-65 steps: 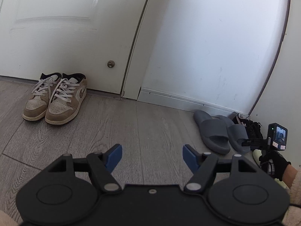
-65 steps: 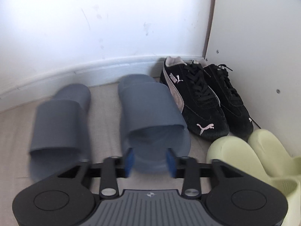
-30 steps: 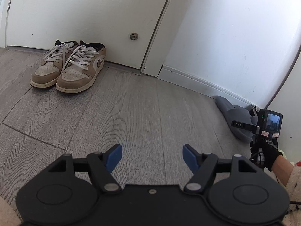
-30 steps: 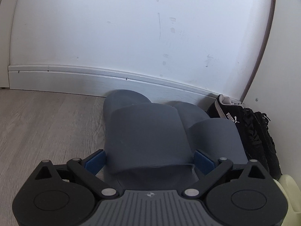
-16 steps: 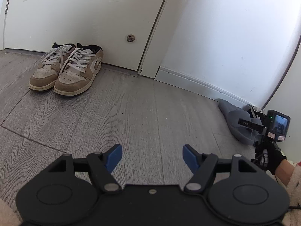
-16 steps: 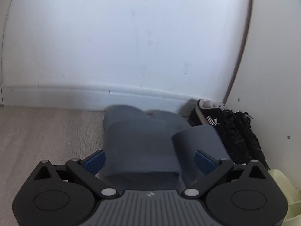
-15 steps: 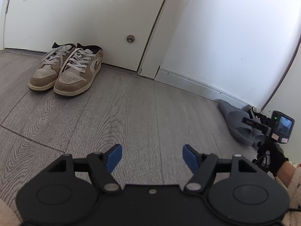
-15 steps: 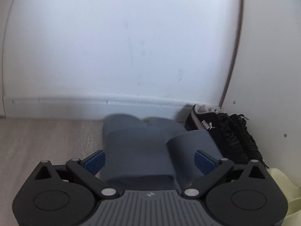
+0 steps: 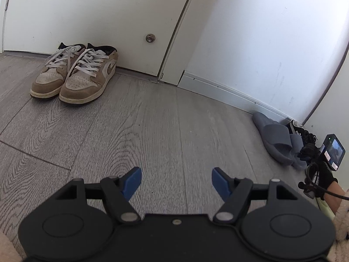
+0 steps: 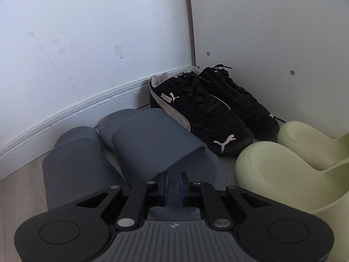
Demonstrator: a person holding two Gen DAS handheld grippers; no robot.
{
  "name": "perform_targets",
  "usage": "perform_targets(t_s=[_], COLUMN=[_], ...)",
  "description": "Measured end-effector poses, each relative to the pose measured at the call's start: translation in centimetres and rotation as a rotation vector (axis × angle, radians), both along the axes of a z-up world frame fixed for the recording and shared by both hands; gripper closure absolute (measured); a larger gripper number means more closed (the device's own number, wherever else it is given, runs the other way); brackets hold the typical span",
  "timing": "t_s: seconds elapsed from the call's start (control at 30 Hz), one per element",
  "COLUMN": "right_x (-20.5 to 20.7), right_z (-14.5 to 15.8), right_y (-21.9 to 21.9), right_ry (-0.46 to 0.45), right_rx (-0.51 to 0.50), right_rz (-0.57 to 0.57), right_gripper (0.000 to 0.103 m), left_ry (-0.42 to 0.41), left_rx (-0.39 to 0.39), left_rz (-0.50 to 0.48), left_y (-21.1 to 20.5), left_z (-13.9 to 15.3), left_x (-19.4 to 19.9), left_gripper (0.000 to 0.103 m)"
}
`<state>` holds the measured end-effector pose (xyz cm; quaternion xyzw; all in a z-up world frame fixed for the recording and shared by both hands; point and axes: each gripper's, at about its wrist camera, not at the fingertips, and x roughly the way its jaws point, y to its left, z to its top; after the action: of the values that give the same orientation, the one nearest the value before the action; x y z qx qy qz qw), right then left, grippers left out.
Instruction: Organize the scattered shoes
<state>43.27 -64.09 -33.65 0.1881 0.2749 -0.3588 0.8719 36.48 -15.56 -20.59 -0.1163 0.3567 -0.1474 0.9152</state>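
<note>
Two grey slides lie side by side by the baseboard, the left slide (image 10: 74, 163) and the right slide (image 10: 152, 144). My right gripper (image 10: 173, 185) is shut on the near edge of the right grey slide, with grey material pinched between its blue pads. Black sneakers (image 10: 196, 109) stand in the corner right of the slides. Pale green clogs (image 10: 283, 170) sit in front of them. A tan sneaker pair (image 9: 72, 74) stands at the door. My left gripper (image 9: 176, 181) hangs open over bare floor, holding nothing. The grey slides (image 9: 274, 135) show far right in the left wrist view.
A white door (image 9: 87, 11) with a round stop (image 9: 150, 38) is behind the tan pair. A white baseboard (image 9: 229, 93) runs to the corner, where a white panel (image 10: 272, 32) stands. A gloved hand (image 9: 322, 174) holds the right gripper. Grey wood floor (image 9: 152, 120) lies between.
My right gripper was open around a grey slide; now it is shut on the right grey slide and its view has swung right toward the corner. The left gripper stays open, barely shifted.
</note>
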Motion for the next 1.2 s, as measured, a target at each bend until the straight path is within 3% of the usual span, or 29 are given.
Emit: perform_targets(t_s=[0.17,0.27,0.33,0.37,0.47,0.53,0.6,0.7,0.77,0.87,0.9,1.0,1.2], right_x=[1.1,0.4,-0.5,-1.2,-2.3,-4.2,-7.1,-11.8,-13.7,-15.2,-15.0,-14.2,-13.7], right_z=[-0.1,1.0,2.1,2.8,5.5,7.3,8.7,10.3,10.7,11.1,11.5,13.0,16.4], right_y=[-0.5,-0.2,0.5,1.1,3.6,6.0,8.9,13.9,16.3,19.4,19.9,21.0,23.9], right_ry=[0.012,0.027,0.004,-0.016,-0.079,-0.144,-0.23,-0.339,-0.343,-0.305,-0.292,-0.324,-0.342], right_rx=[-0.005,0.004,0.011,0.017,0.005,-0.023,-0.037,-0.053,-0.102,-0.199,-0.196,-0.133,-0.101], right_rz=[0.019,-0.02,-0.017,-0.008,0.121,0.191,0.267,0.446,0.56,0.714,0.728,0.725,0.72], right_gripper=[0.097,0.087,0.071,0.068,0.053,0.026,0.008,0.007,0.002,0.0,0.0,0.0,0.0], left_ry=[0.01,0.001,-0.015,-0.03,-0.114,-0.171,-0.23,-0.319,-0.385,-0.499,-0.533,-0.588,-0.532], left_rx=[0.019,0.014,0.009,0.006,0.01,0.018,0.032,0.062,0.087,0.194,0.244,0.277,0.254], left_rz=[0.004,0.015,0.029,0.038,0.074,0.1,0.137,0.195,0.22,0.236,0.247,0.242,0.205], left_y=[-0.2,0.1,0.4,0.6,1.4,1.9,2.2,2.6,2.7,1.8,1.4,1.0,2.5], left_z=[-0.3,0.1,0.7,1.3,4.4,6.8,9.9,14.8,18.6,24.9,27.6,33.7,36.5], left_x=[0.2,0.3,0.2,-0.1,-1.8,-3.6,-6.0,-9.9,-12.8,-16.8,-18.3,-21.9,-22.4], left_gripper=[0.031,0.031,0.031,0.031,0.031,0.031,0.031,0.03,0.025,0.023,0.023,0.019,0.018])
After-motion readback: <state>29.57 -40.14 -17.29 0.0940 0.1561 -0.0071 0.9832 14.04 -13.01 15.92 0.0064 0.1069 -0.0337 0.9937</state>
